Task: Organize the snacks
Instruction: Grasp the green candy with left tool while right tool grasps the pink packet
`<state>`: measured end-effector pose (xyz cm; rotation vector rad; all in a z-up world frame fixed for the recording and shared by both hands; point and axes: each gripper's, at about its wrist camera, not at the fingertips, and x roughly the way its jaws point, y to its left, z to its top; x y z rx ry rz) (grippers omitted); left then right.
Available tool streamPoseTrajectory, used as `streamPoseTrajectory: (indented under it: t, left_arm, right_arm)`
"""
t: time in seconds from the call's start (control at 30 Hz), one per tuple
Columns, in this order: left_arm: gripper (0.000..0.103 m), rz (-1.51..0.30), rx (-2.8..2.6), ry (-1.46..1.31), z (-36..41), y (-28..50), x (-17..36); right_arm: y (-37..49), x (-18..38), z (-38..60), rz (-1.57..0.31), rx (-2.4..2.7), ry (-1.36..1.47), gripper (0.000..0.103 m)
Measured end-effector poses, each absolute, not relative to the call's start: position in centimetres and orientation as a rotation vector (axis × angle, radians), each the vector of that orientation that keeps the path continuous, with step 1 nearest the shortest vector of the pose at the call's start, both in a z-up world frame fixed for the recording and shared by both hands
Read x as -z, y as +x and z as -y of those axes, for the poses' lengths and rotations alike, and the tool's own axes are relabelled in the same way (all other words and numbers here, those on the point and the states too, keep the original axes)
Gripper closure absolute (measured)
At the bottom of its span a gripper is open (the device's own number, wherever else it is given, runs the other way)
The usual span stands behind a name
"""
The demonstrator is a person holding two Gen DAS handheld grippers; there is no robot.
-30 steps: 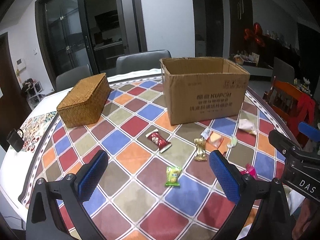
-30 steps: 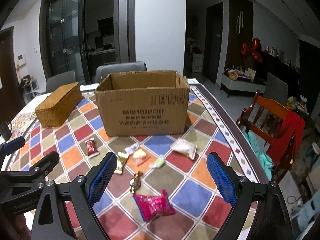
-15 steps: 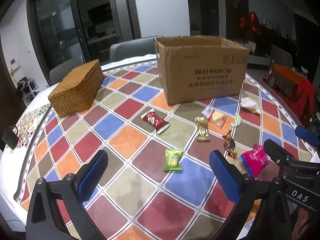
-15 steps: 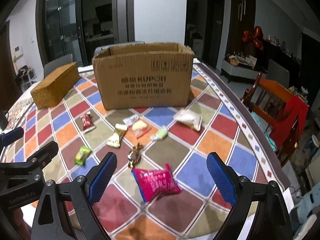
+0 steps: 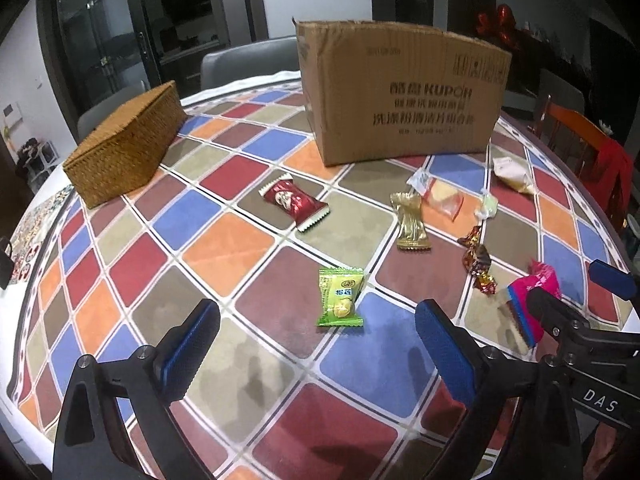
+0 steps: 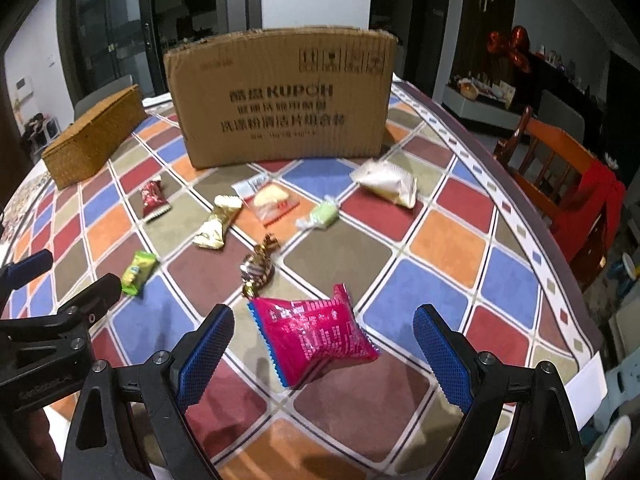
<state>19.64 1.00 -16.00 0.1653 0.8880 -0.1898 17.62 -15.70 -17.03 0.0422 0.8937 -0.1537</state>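
Observation:
Several wrapped snacks lie on the chequered tablecloth in front of a cardboard box (image 5: 404, 92) (image 6: 280, 92). My left gripper (image 5: 318, 344) is open, with a green snack packet (image 5: 340, 296) lying just ahead between its fingers. My right gripper (image 6: 324, 346) is open too, and a pink snack bag (image 6: 316, 336) rests on the table between its blue pads without touching them. Further off lie a red packet (image 5: 294, 202), a gold packet (image 5: 410, 222), a brown twisted candy (image 6: 258, 268), an orange-and-clear packet (image 6: 272, 200), a pale green candy (image 6: 322, 216) and a white pouch (image 6: 386, 182).
A wicker basket box (image 5: 124, 148) stands at the left back of the round table (image 6: 520, 216). Grey chairs stand behind the table and a wooden chair (image 6: 560, 160) with red cloth to the right. The table edge curves close on the right.
Both grippers have sunk toward the table and tipped downward, so the snacks look larger and closer. The pink bag now sits between the right fingers. Both stay open.

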Motion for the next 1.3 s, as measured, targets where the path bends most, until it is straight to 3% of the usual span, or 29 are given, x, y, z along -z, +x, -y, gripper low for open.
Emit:
streamPoseTrajectory:
  t: [0.37, 0.6, 0.7, 0.8, 0.87, 0.97, 1.0, 1.03, 1.3]
  left_arm:
    - [0.024, -0.926, 0.203, 0.200, -0.4, 21.9, 18.5]
    - [0.044, -0.953, 0.233, 0.158, -0.5, 22.8, 19.4]
    - [0.058, -0.957, 0.251, 0.143, -0.4, 22.9, 19.4]
    - [0.074, -0.962, 0.256, 0.124, -0.3, 22.8, 19.3]
    - [0.076, -0.966, 0.254, 0.113, -0.4, 22.6, 19.2]
    - [0.076, -0.966, 0.247, 0.106, -0.5, 22.4, 19.2]
    - [0.076, -0.966, 0.246, 0.104, -0.6, 22.3, 19.2]
    - [0.076, -0.966, 0.244, 0.104, -0.6, 22.2, 19.2]
    - [0.078, -0.950, 0.232, 0.105, -0.5, 21.4, 18.3]
  right_arm:
    - [18.8, 18.7, 16.4, -0.956, 0.199, 0.074, 0.011]
    - [19.4, 19.2, 16.4, -0.979, 0.212, 0.087, 0.011]
    - [19.4, 19.6, 16.5, -0.990, 0.207, 0.097, 0.013]
    - [19.7, 19.9, 16.6, -1.006, 0.188, 0.114, 0.027]
    - [19.7, 20.0, 16.6, -1.002, 0.175, 0.125, 0.030]
    - [19.7, 19.9, 16.5, -0.995, 0.158, 0.126, 0.042]
    - [19.7, 19.8, 16.4, -0.993, 0.149, 0.127, 0.049]
    - [19.7, 19.7, 16.2, -0.989, 0.144, 0.117, 0.067]
    - [19.5, 19.0, 16.4, -0.966, 0.117, 0.139, 0.073]
